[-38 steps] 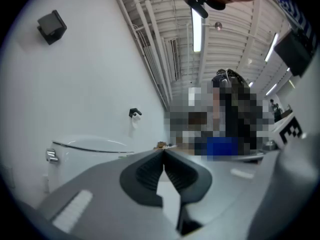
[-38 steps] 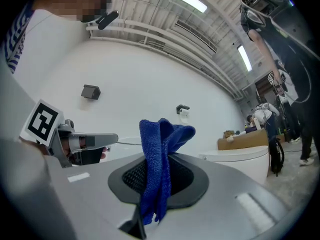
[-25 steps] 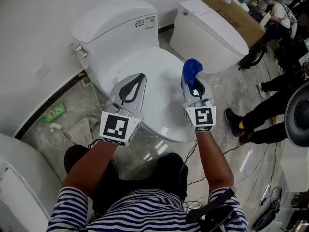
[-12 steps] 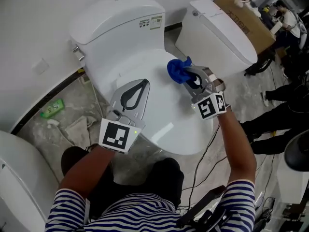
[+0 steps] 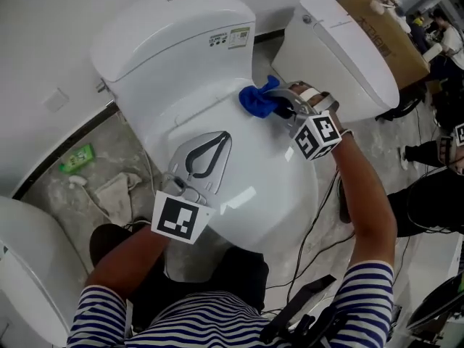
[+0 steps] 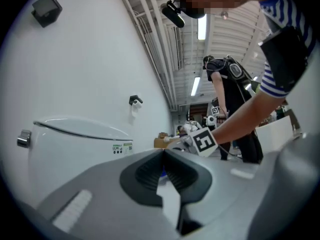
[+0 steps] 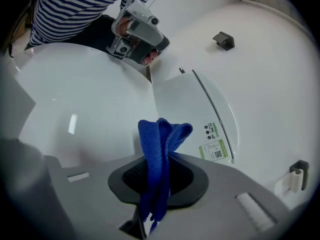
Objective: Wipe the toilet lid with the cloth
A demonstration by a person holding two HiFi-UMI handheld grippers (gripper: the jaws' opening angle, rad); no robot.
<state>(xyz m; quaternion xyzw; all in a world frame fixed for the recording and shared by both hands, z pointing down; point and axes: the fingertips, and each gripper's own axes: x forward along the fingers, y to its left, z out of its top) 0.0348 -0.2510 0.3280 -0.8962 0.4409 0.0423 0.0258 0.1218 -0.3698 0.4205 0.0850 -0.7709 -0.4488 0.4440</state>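
The blue cloth (image 5: 257,100) is pinched between the jaws of the right gripper (image 5: 280,108), which are closed on it; in the right gripper view the cloth (image 7: 160,151) stands up from between the dark pads in a folded bunch and sticks out past the tips; a loose end hangs back toward the camera. Just ahead of this gripper's tips the cloth meets the rear part of the white toilet lid (image 5: 254,176), close to where the lid joins the tank (image 5: 174,27); whether it presses firmly on the surface I cannot tell. The lid is down and spreads from under the right gripper toward the person. The left gripper (image 5: 220,138) is above the lid, to the left of the right gripper and apart from it; its jaws are together at the tips with nothing between them, as the left gripper view (image 6: 163,155) shows. Beyond the right gripper, on its right side, stands a second toilet (image 5: 348,42), and behind that a cardboard box (image 5: 388,27).
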